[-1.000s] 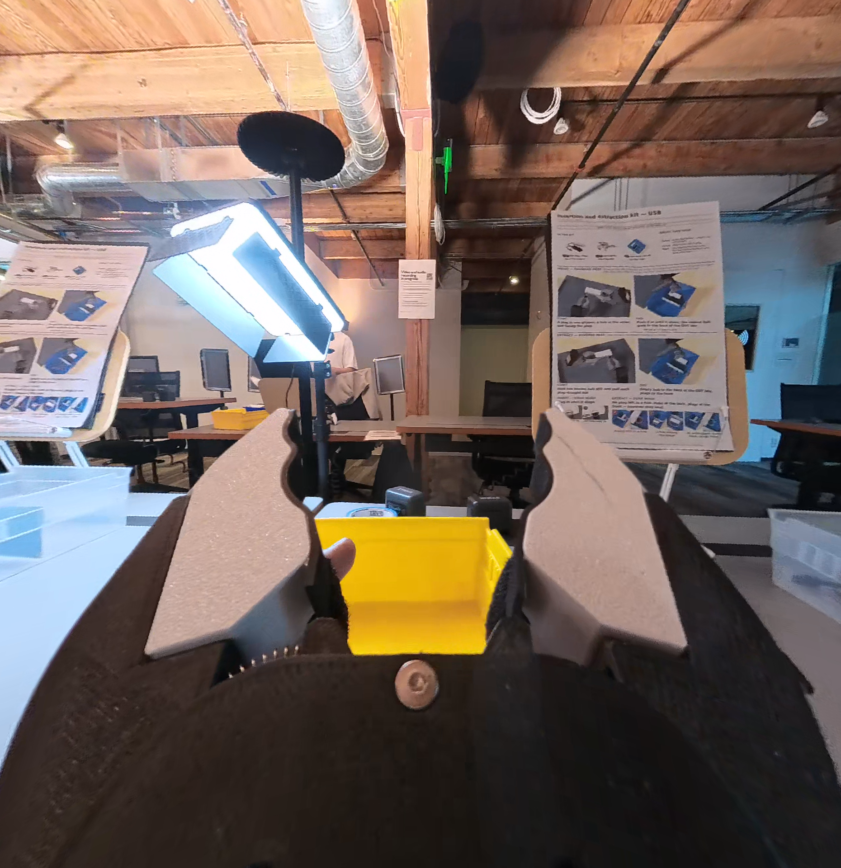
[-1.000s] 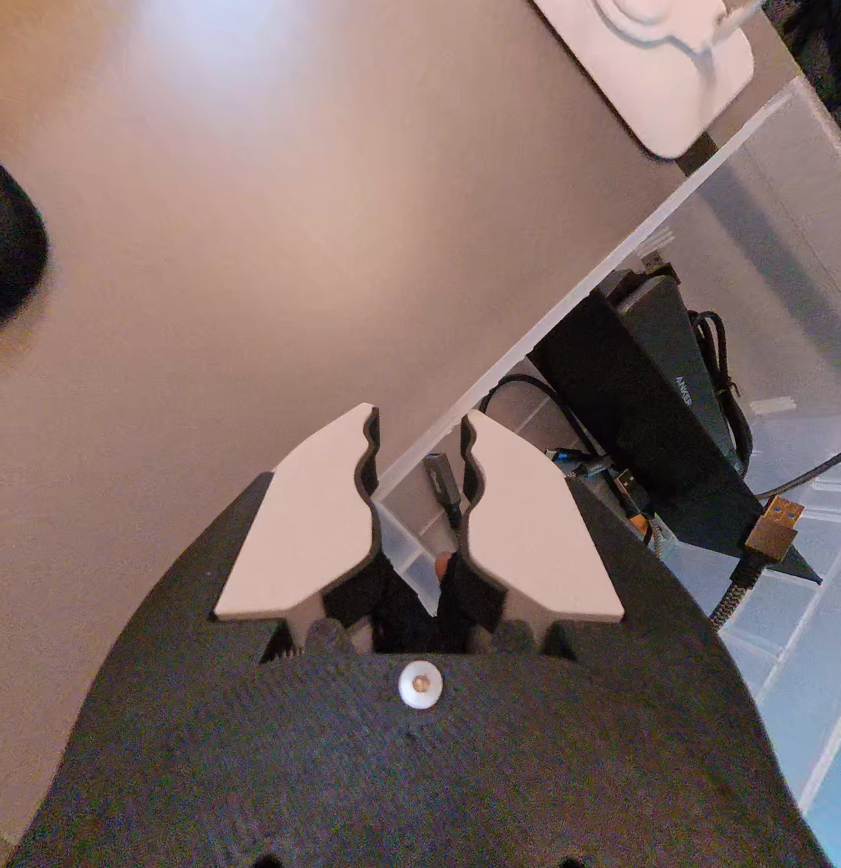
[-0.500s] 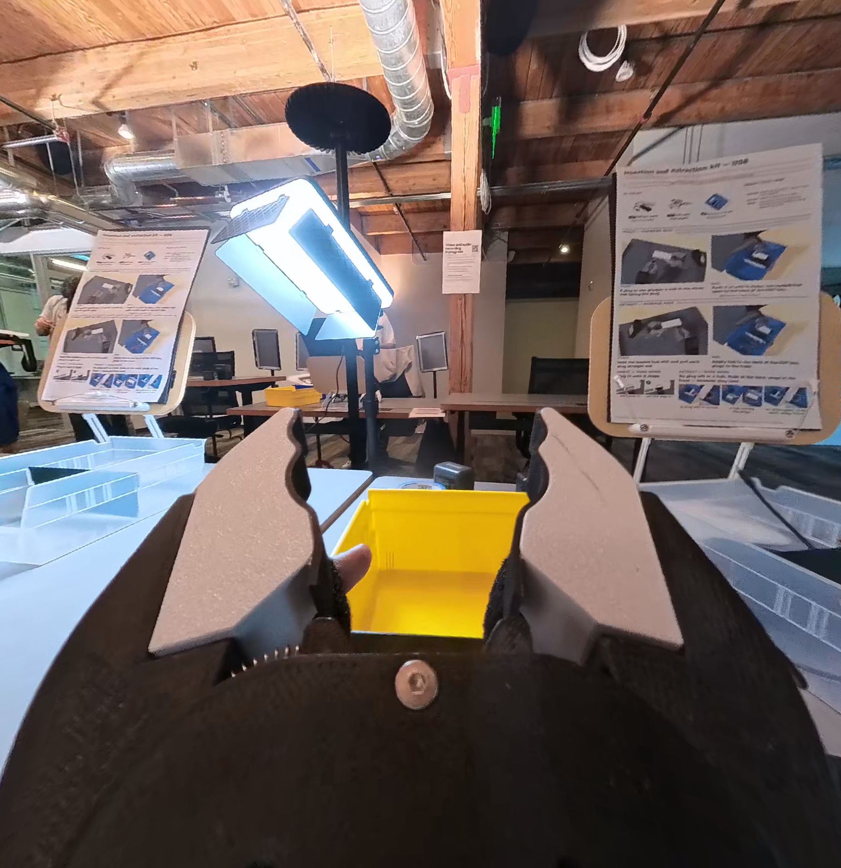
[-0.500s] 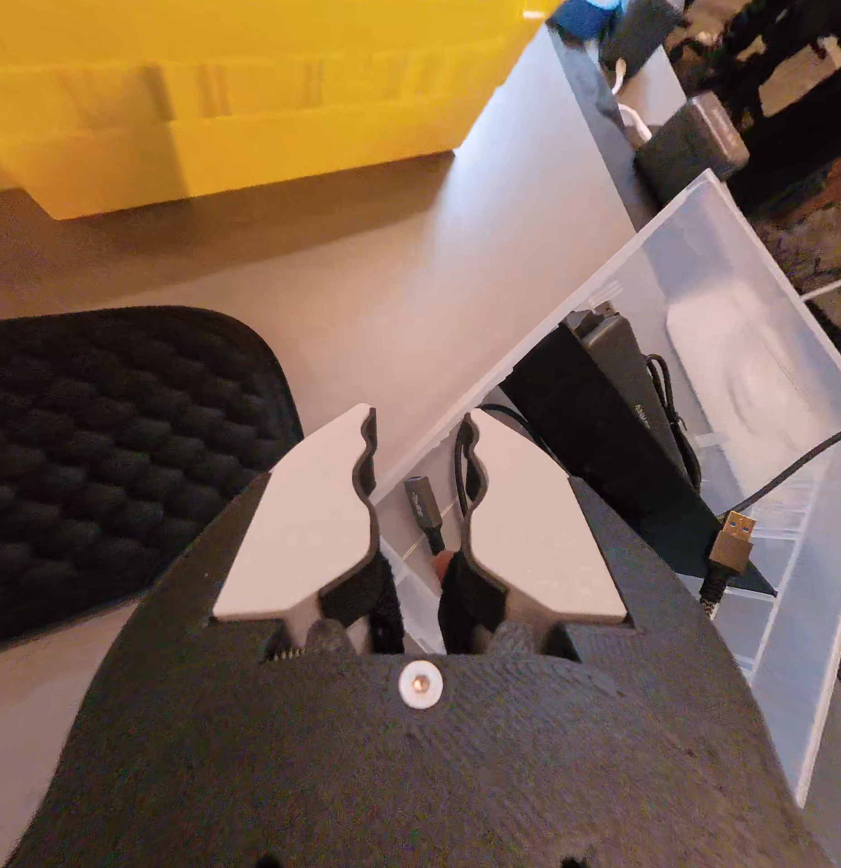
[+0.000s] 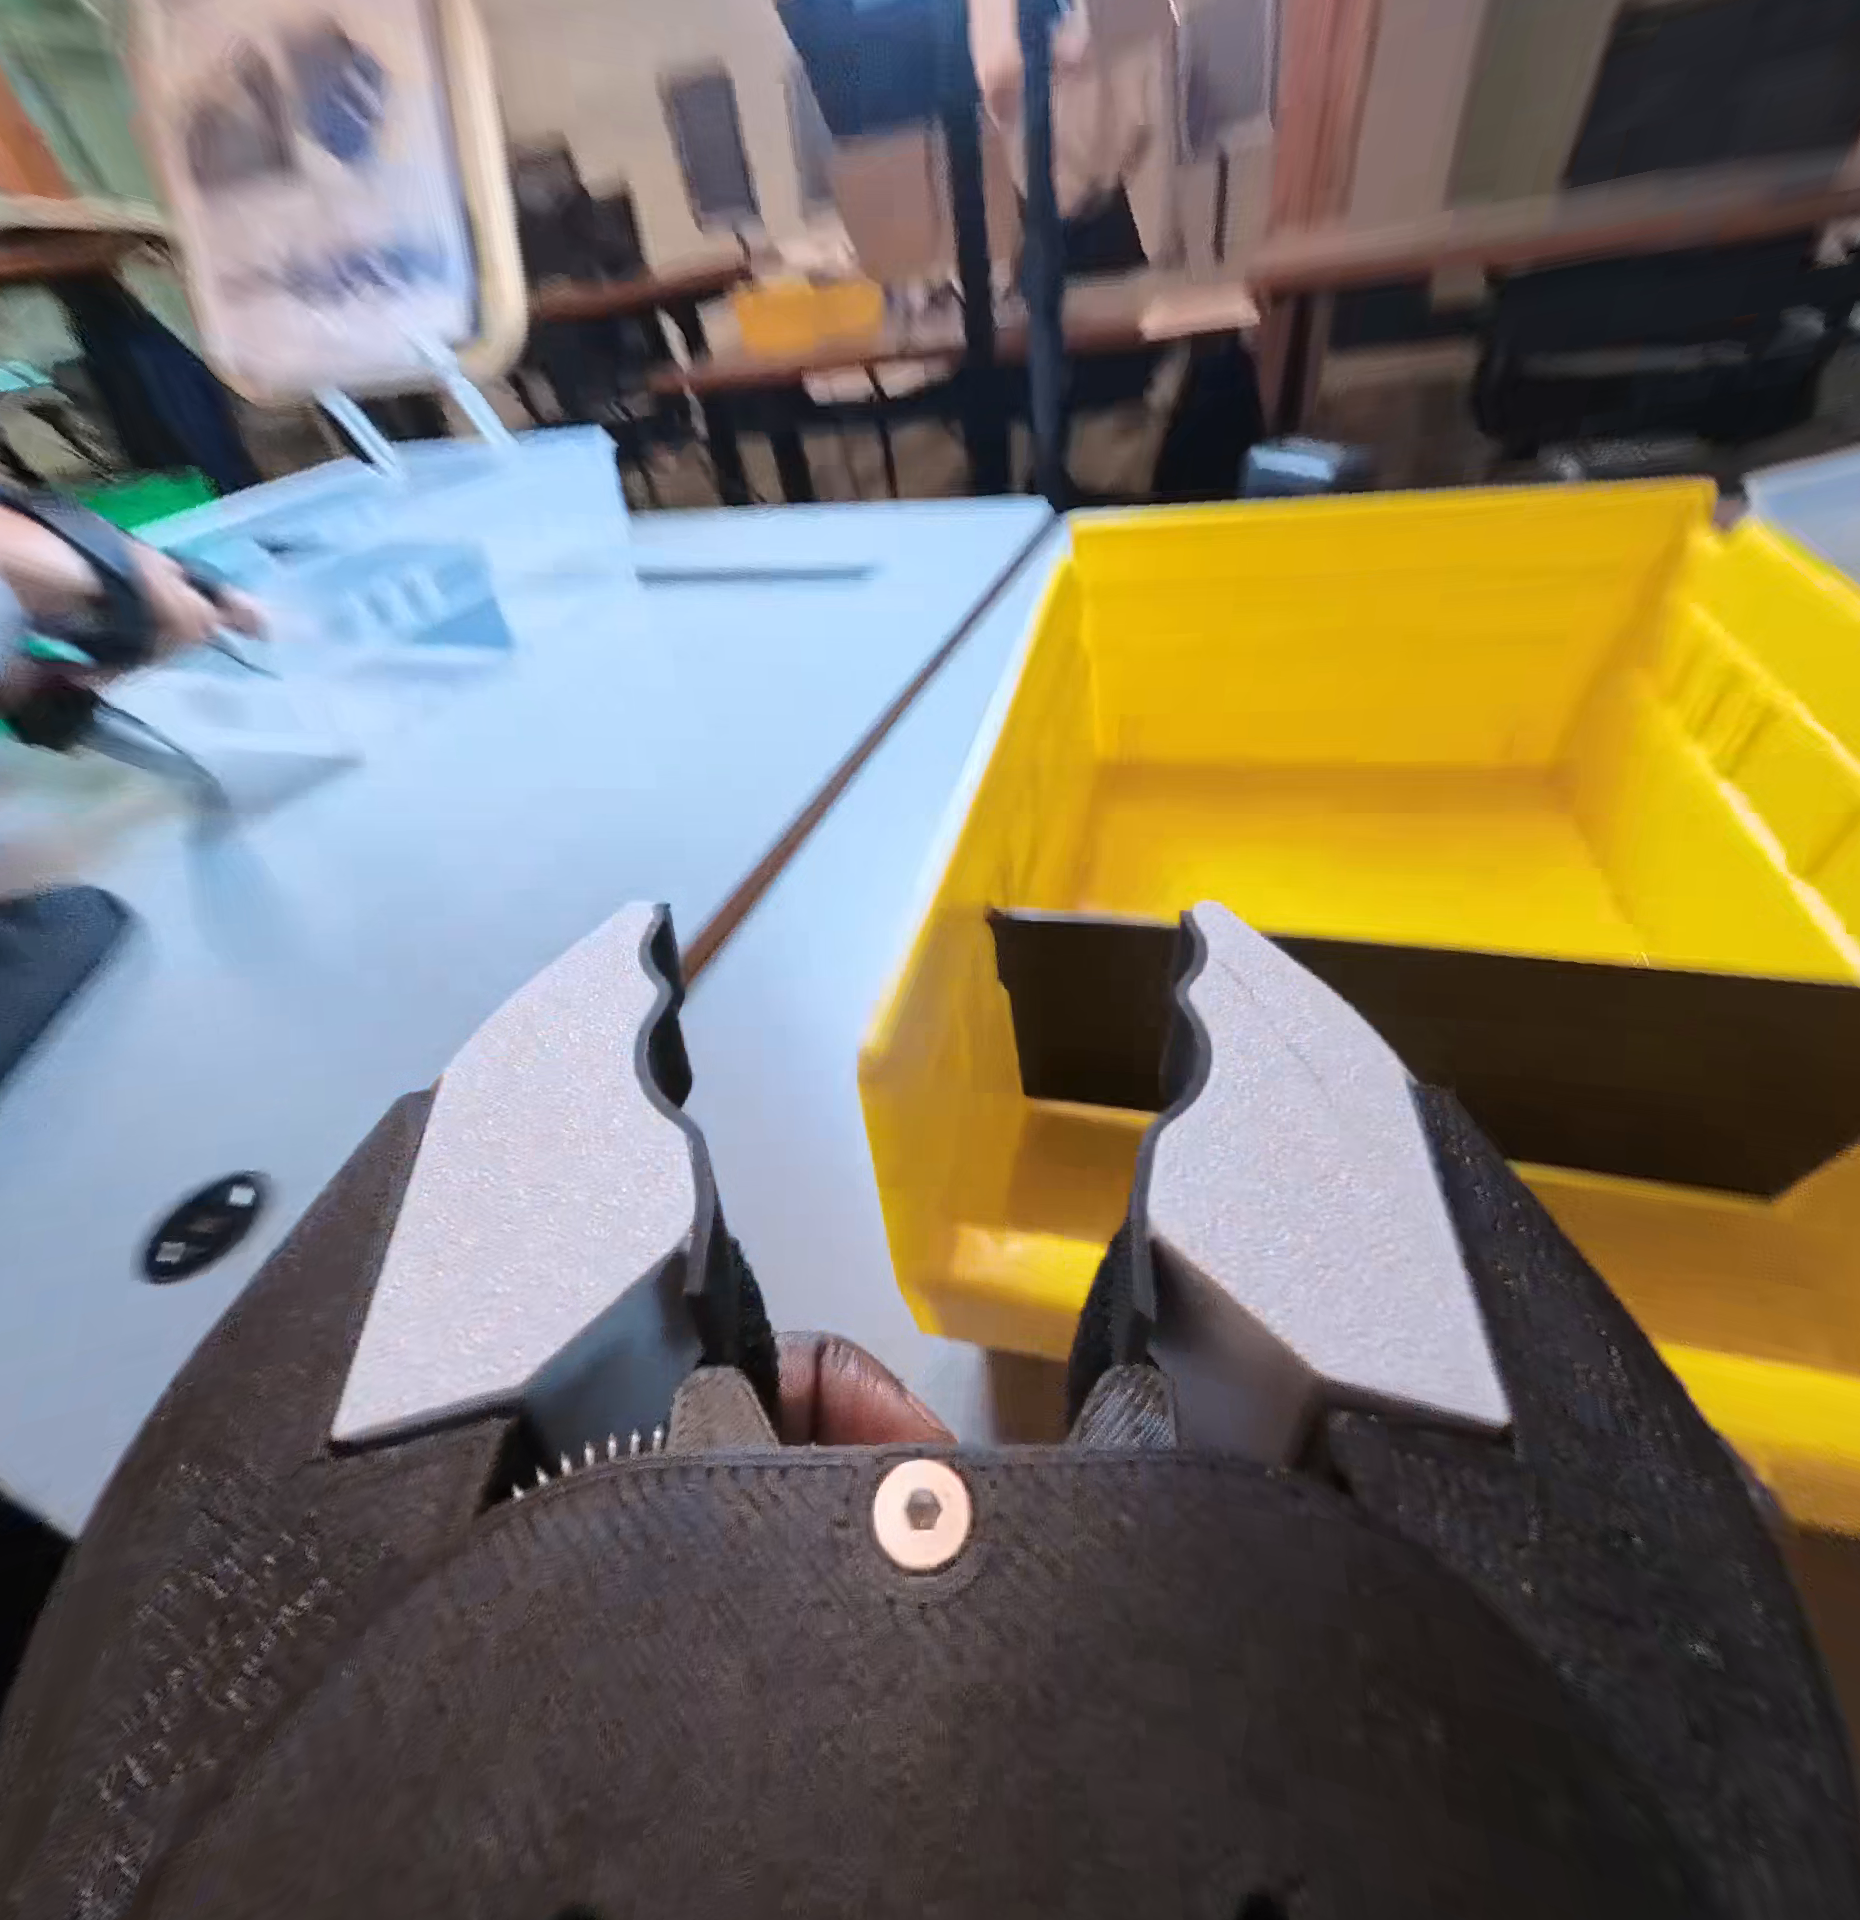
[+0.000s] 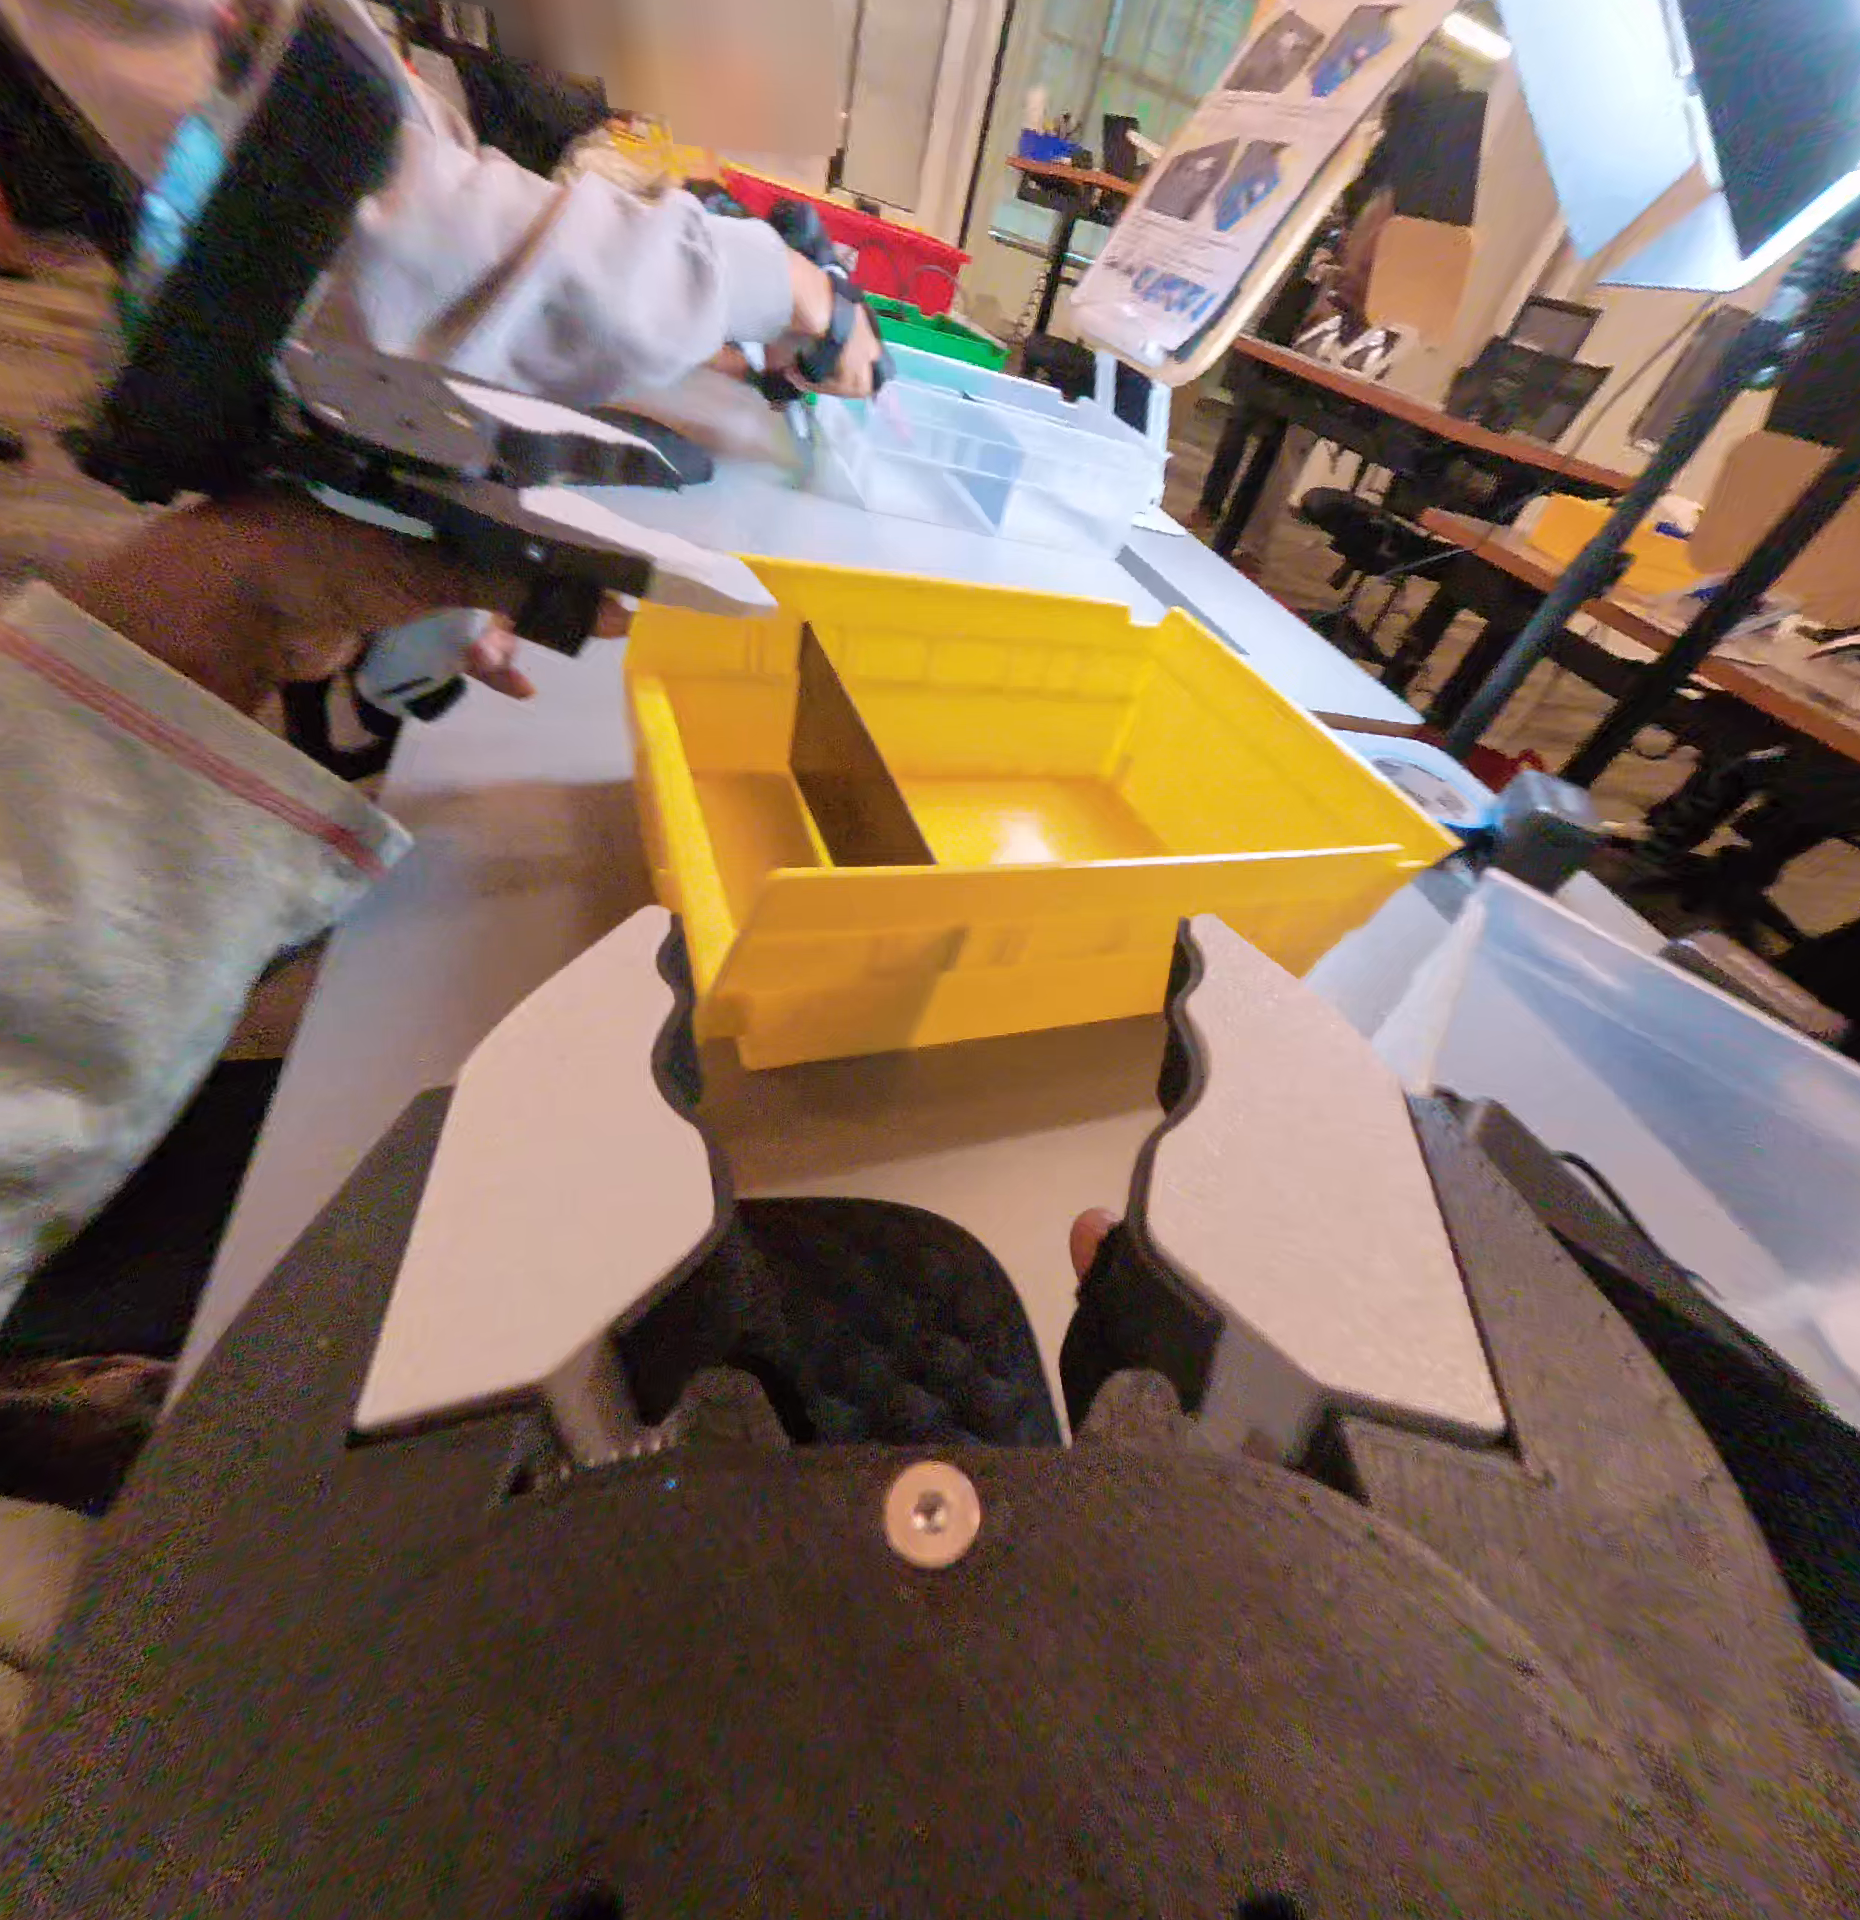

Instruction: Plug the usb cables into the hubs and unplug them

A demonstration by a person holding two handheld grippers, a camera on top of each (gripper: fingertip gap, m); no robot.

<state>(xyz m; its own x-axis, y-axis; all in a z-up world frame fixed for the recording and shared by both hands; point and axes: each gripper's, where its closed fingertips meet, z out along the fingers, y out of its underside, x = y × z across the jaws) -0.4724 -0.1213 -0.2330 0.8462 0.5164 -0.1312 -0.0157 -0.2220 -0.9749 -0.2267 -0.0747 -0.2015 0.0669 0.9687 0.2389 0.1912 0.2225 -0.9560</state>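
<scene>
1. The left gripper (image 5: 926, 997) is held above the surface (image 5: 490, 883); its jaws are spread wide with nothing between them.
2. The right gripper (image 6: 921, 1013) is likewise seen with jaws wide apart and empty.
3. A yellow bin (image 6: 1009, 935) with a black divider (image 6: 853, 769) is set on the surface ahead of both; no usb cables or hubs can be made out; a clear tray (image 6: 1684, 1091) lies just beside the bin's right edge.
</scene>
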